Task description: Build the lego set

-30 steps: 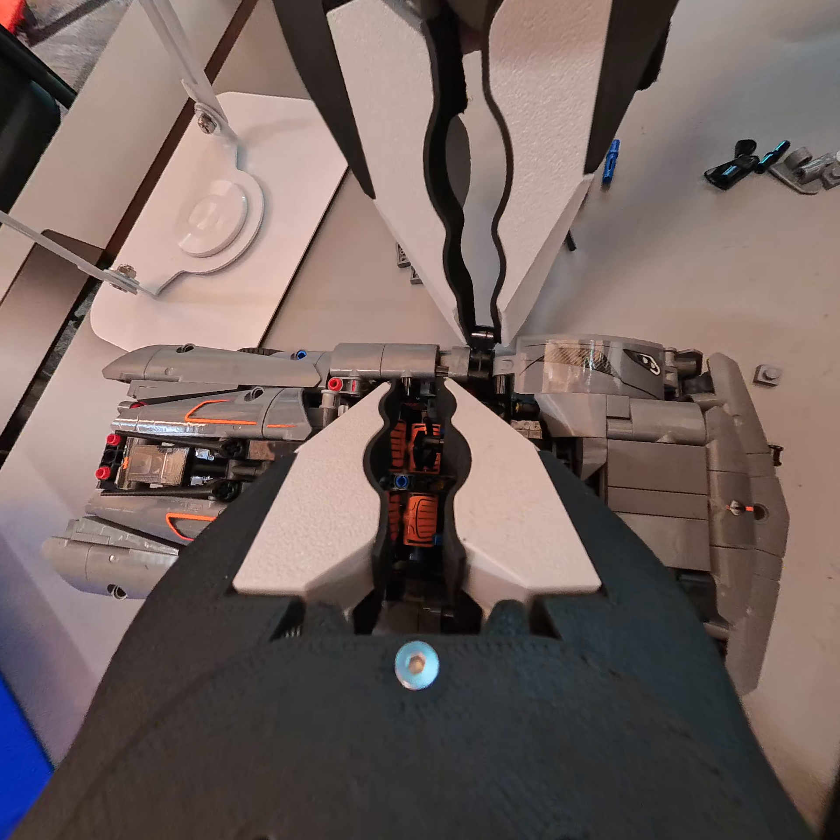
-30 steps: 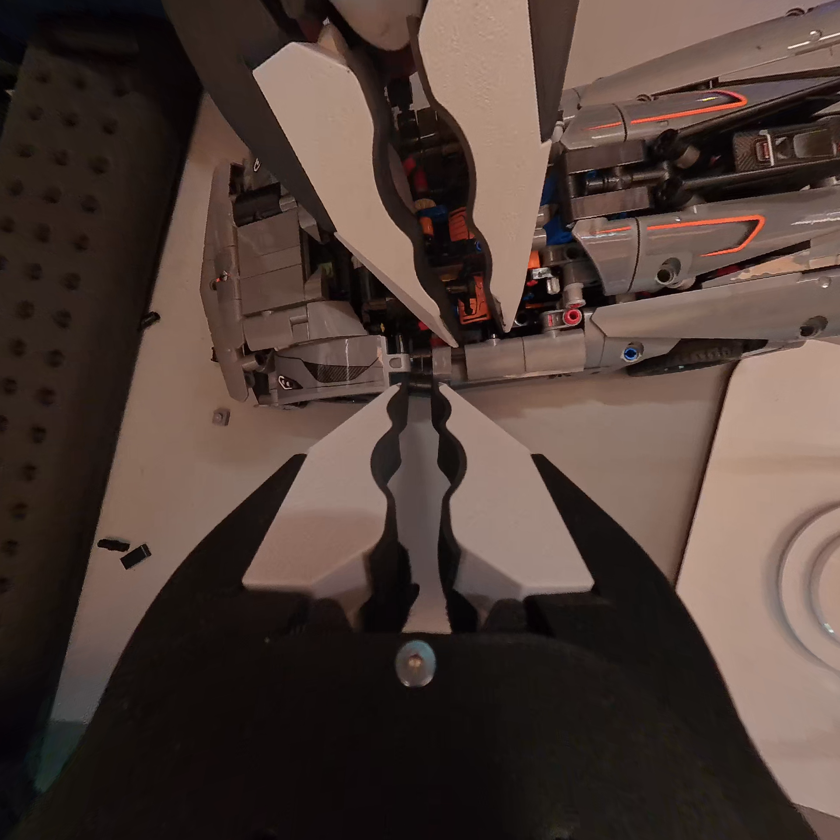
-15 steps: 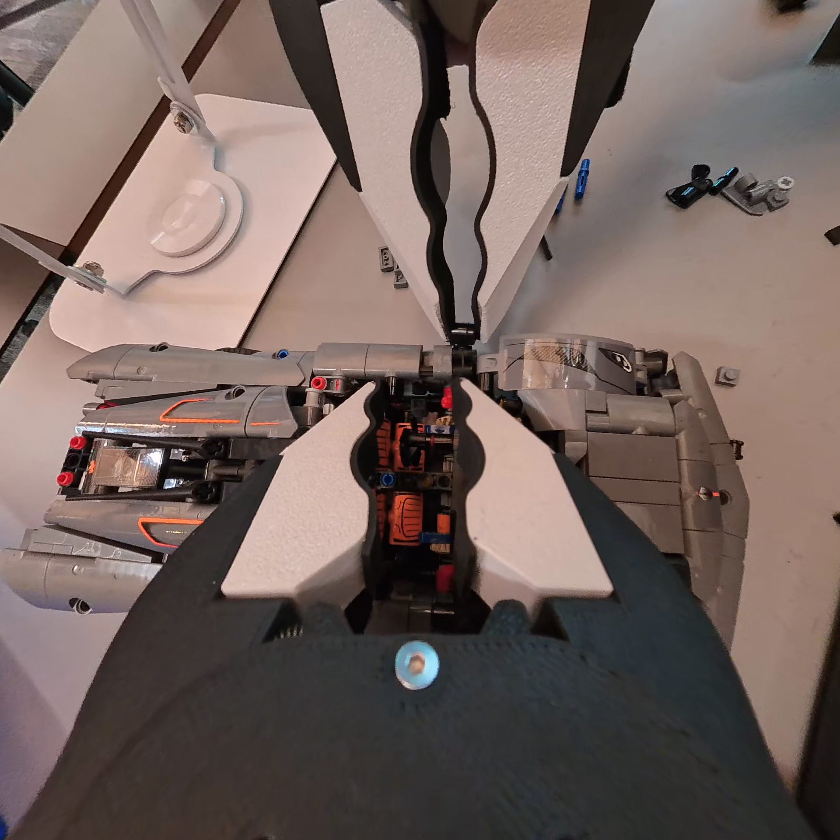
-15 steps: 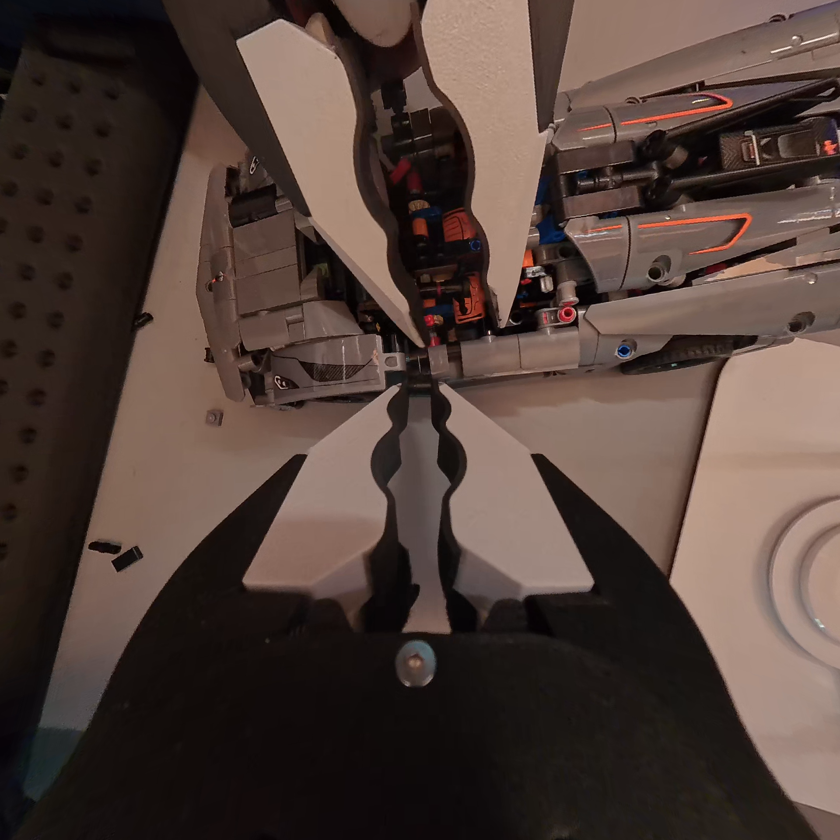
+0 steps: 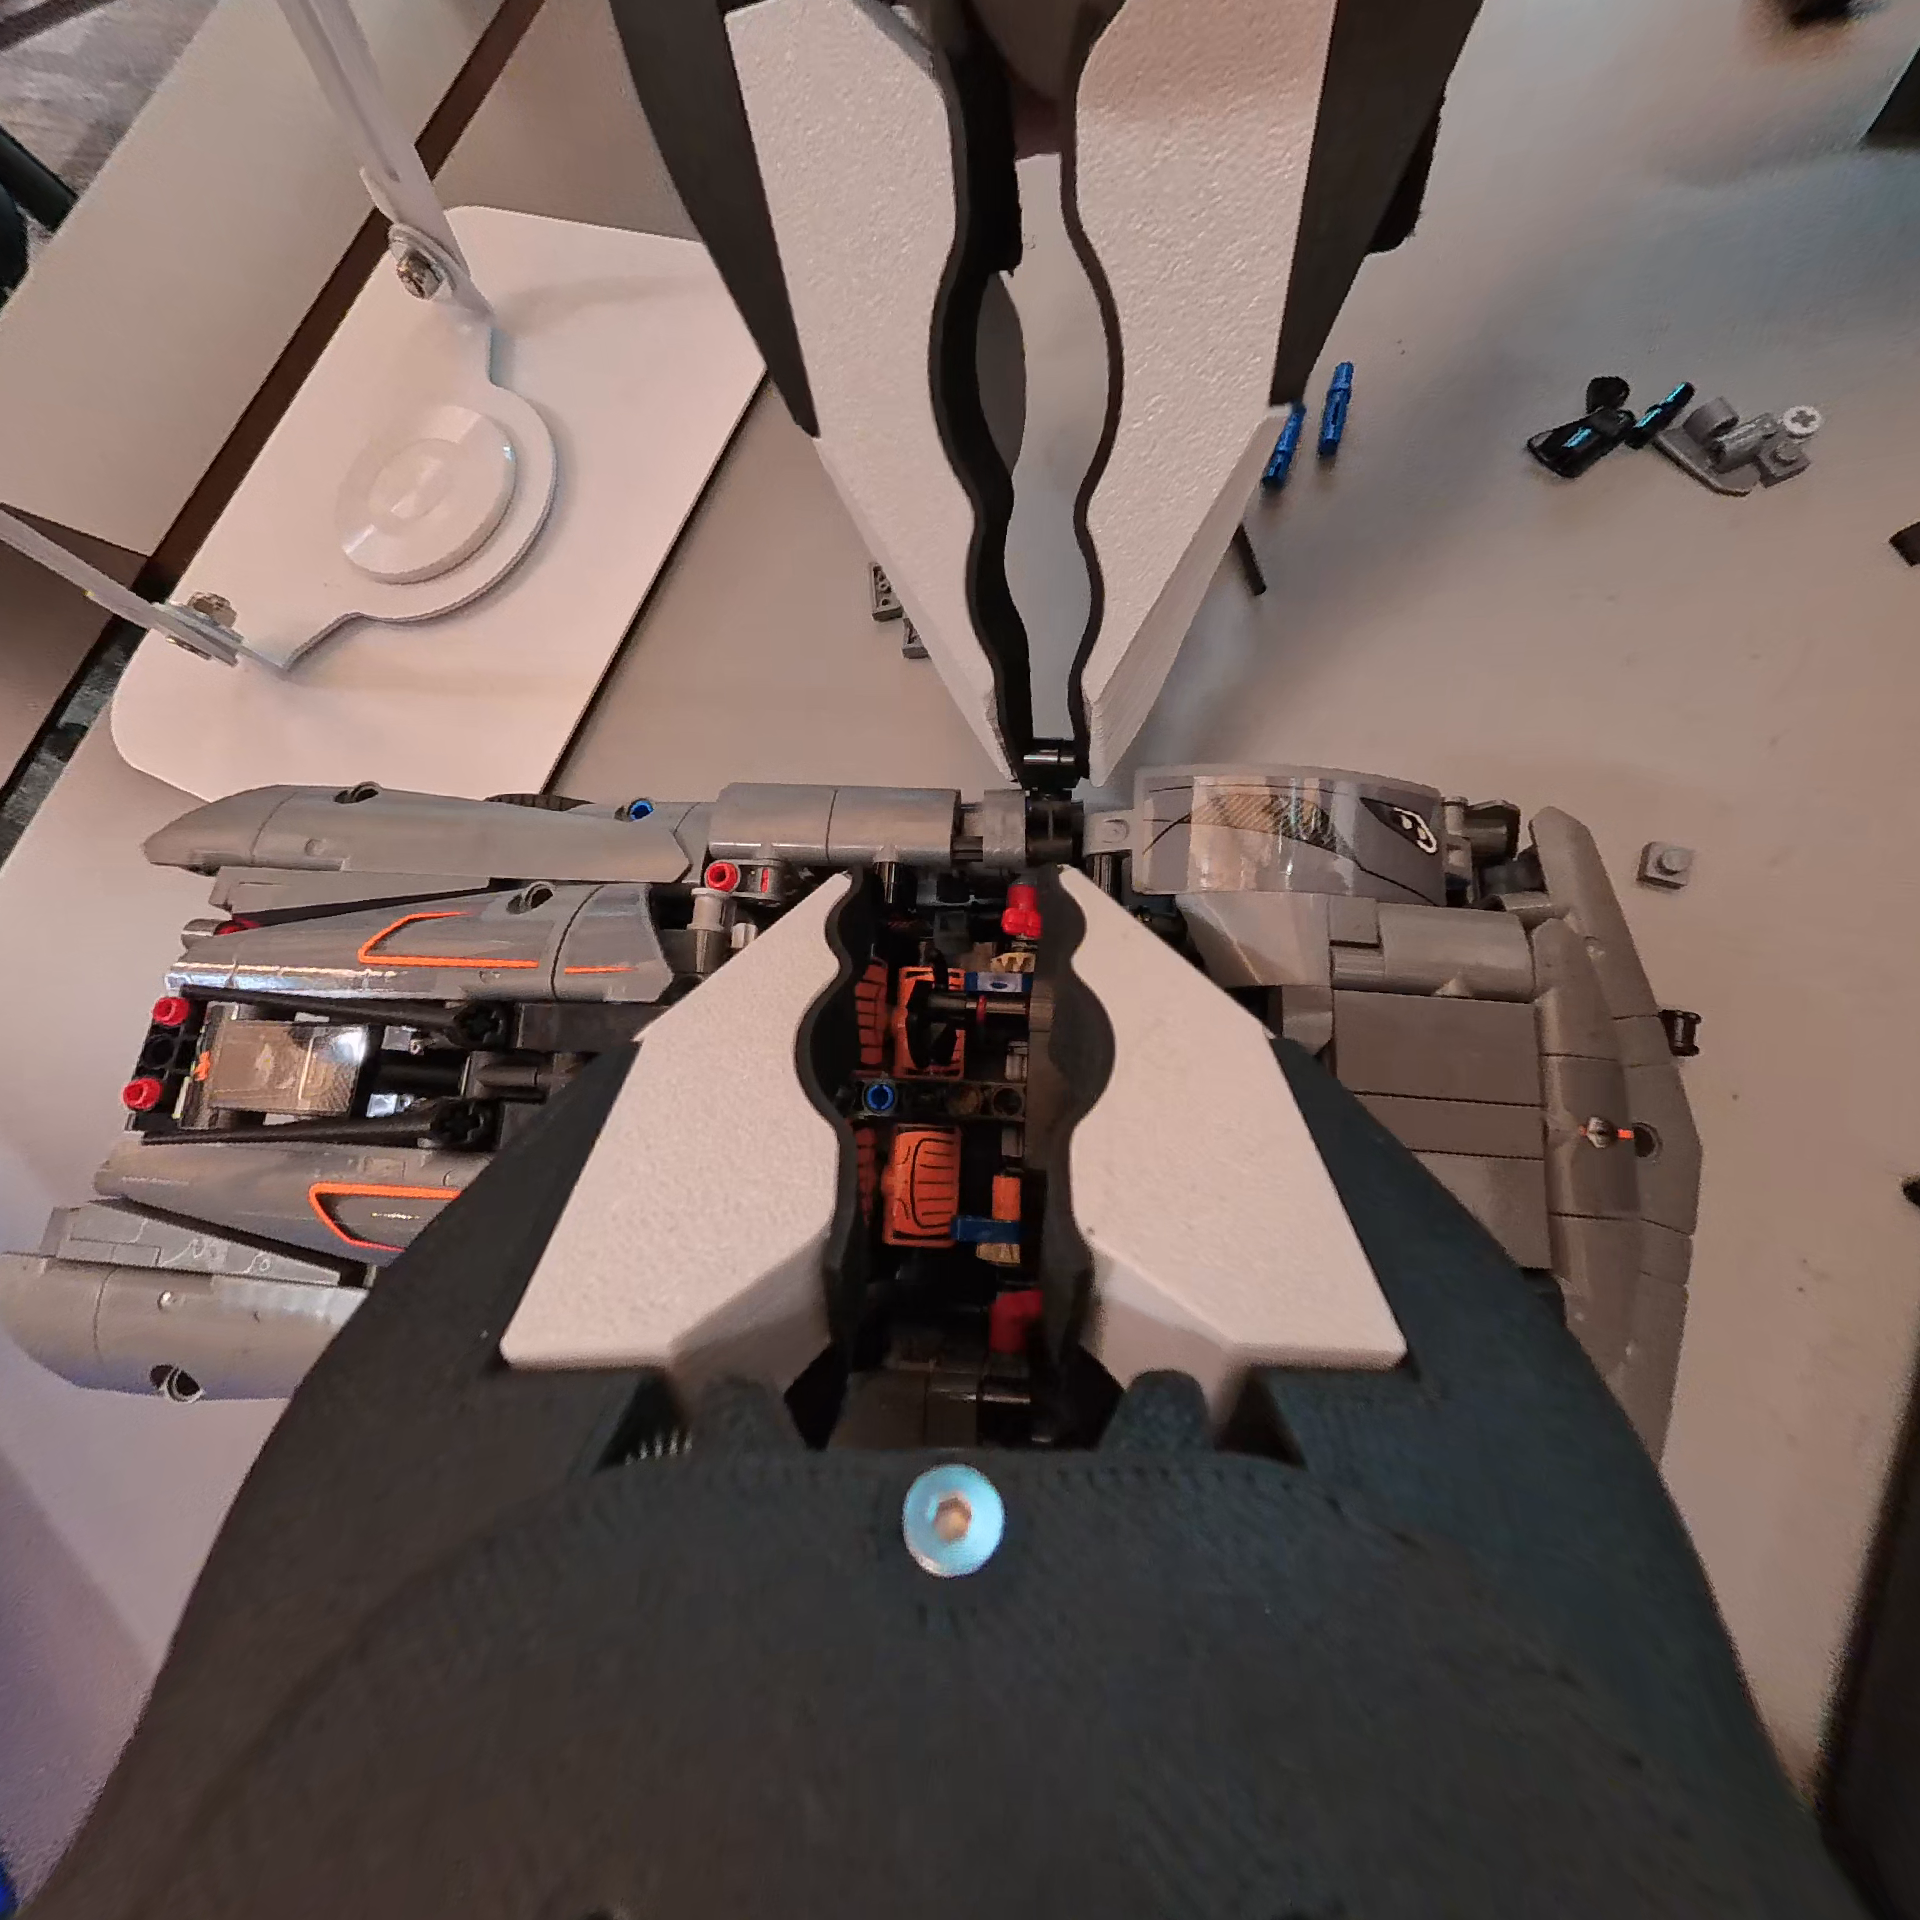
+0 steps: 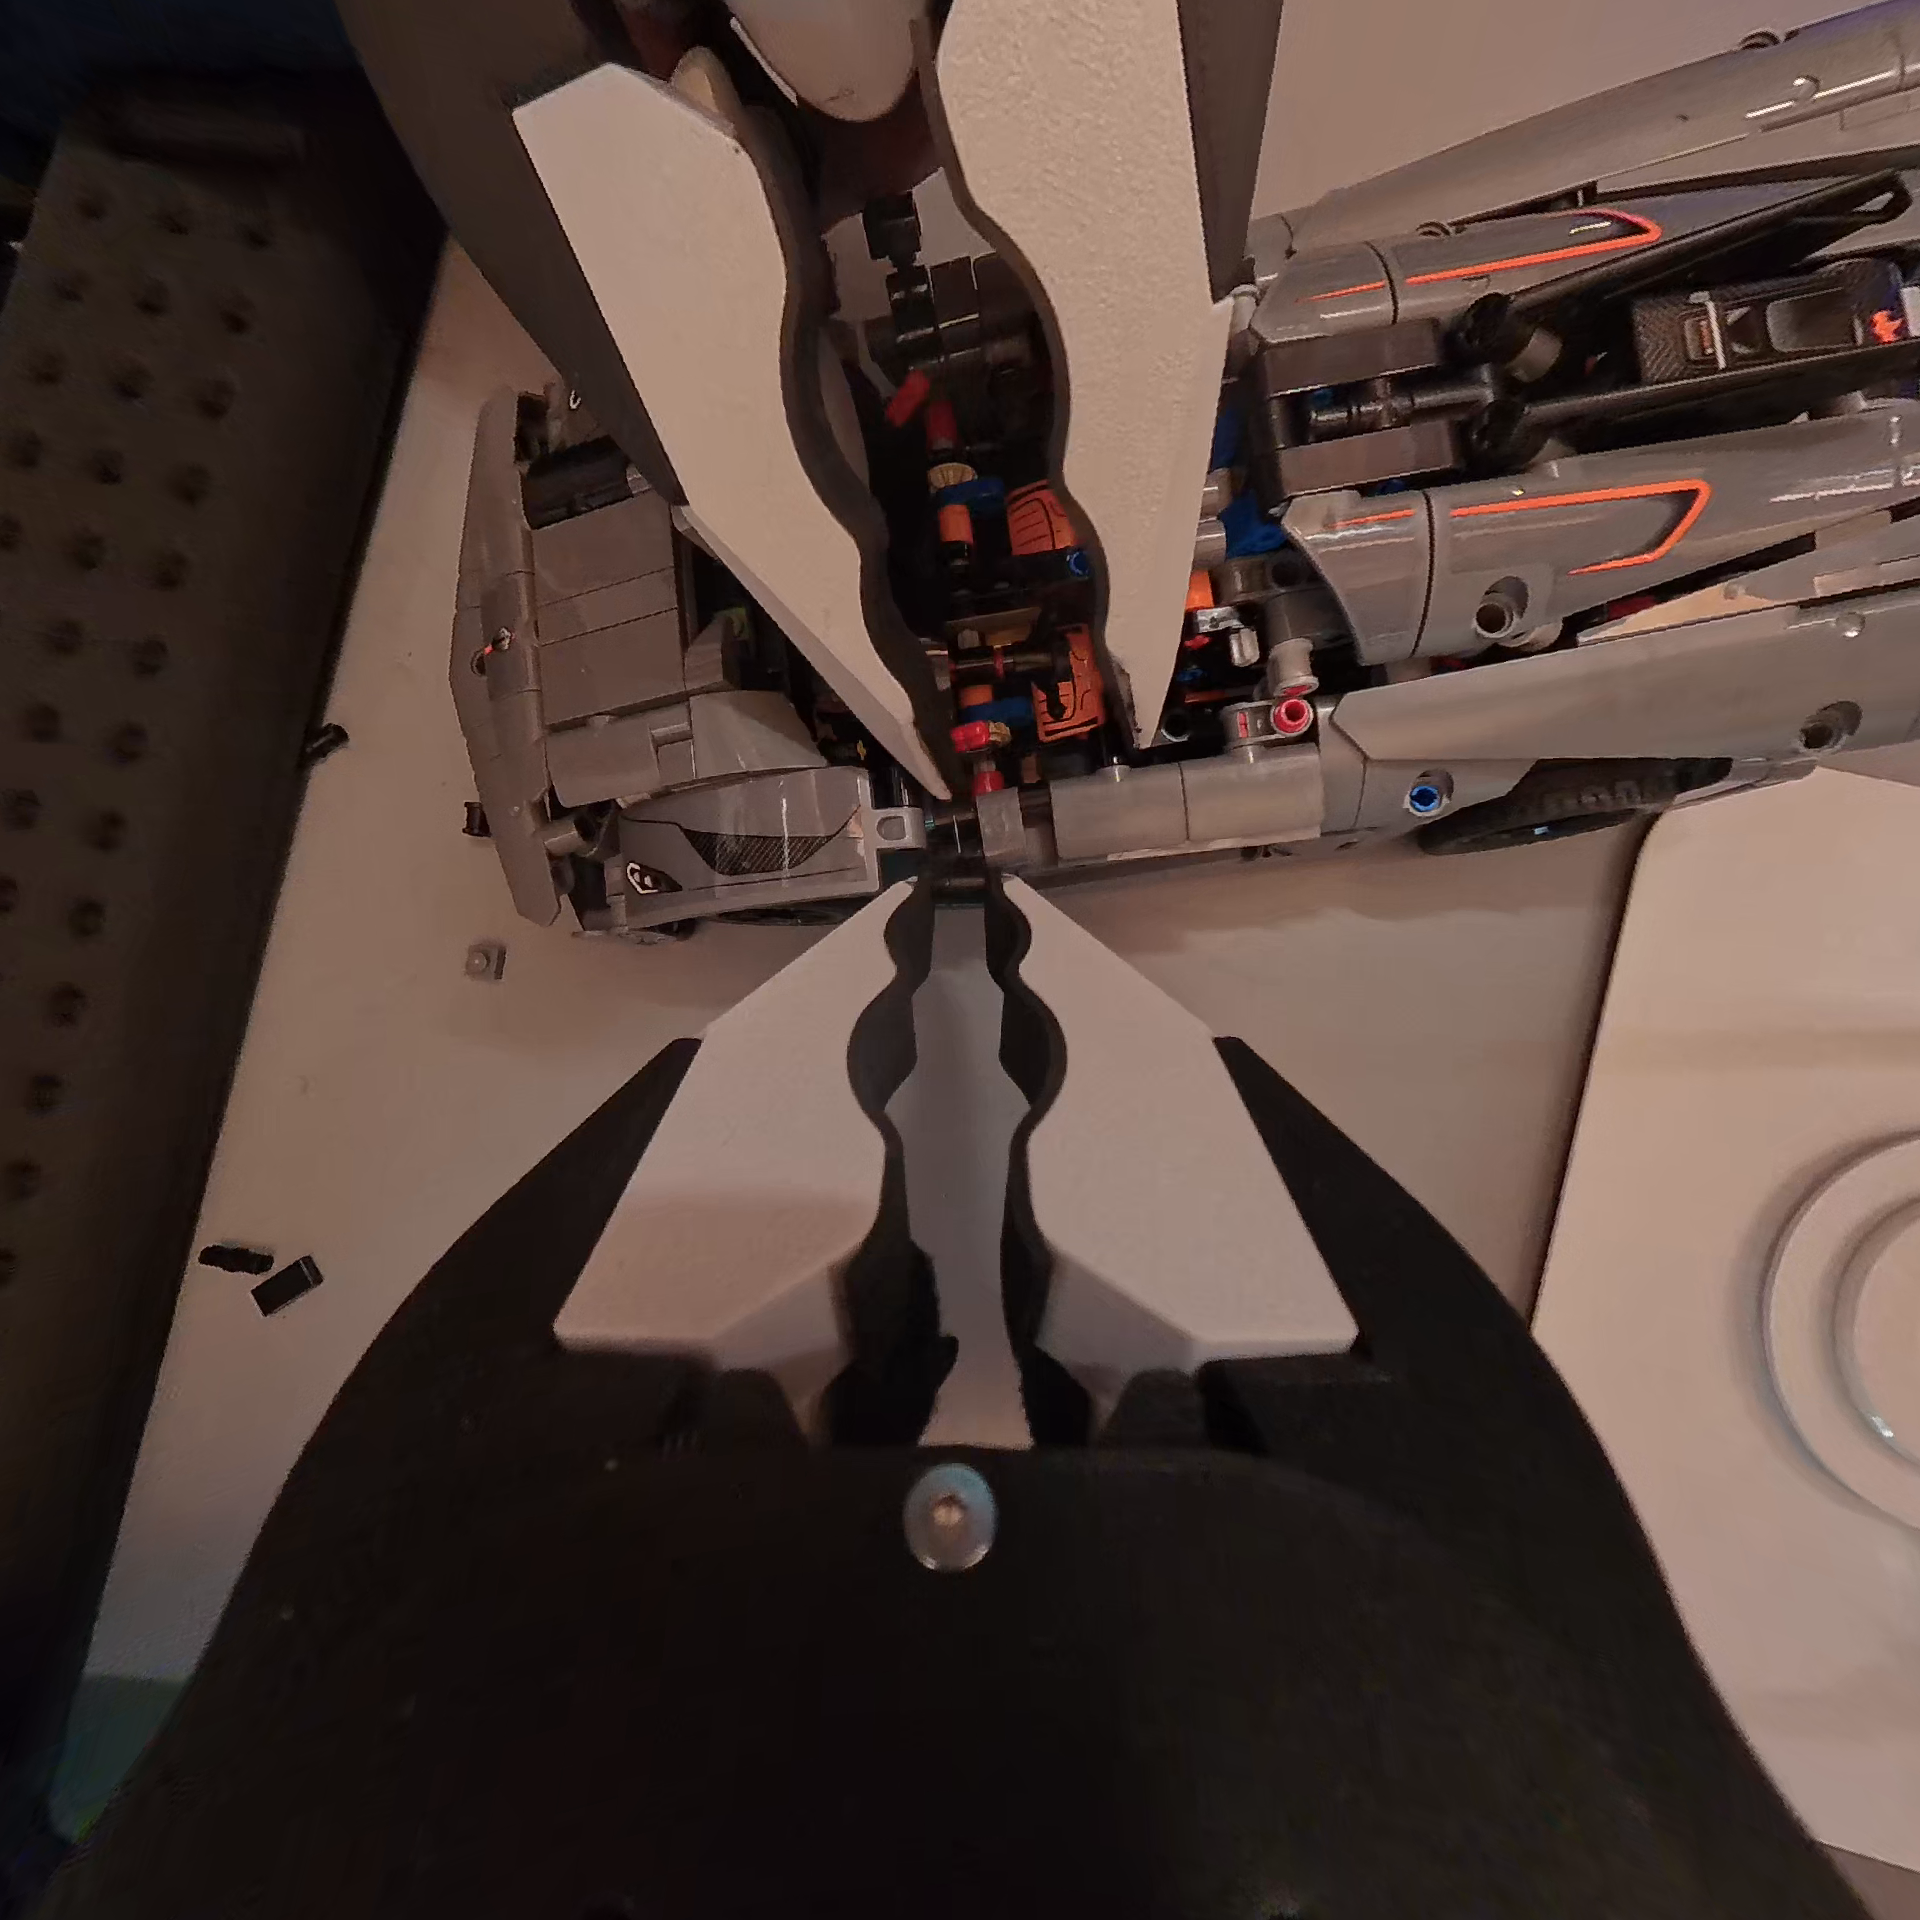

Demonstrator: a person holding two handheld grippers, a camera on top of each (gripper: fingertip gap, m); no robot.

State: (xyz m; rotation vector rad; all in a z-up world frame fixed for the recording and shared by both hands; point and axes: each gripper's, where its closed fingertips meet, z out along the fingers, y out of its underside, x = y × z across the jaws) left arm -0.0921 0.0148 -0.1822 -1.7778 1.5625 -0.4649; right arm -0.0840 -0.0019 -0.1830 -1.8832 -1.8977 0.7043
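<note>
The car (image 5: 1403, 997) lay on the table (image 5: 1558, 644), stiff but liable to shed parts; right gripper (image 5: 1047, 750) pinched a black pin (image 5: 1047, 756) at its sill, left gripper (image 5: 951, 883) parted above the cabin.

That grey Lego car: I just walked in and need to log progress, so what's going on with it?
A person works on the largely built grey Lego car with two handheld grippers. The right gripper is shut on a small black connector, pressing it at the car's side rail. The left gripper hangs open above the orange-and-black interior, gripping nothing. Loose blue pins lie on the table.
</note>
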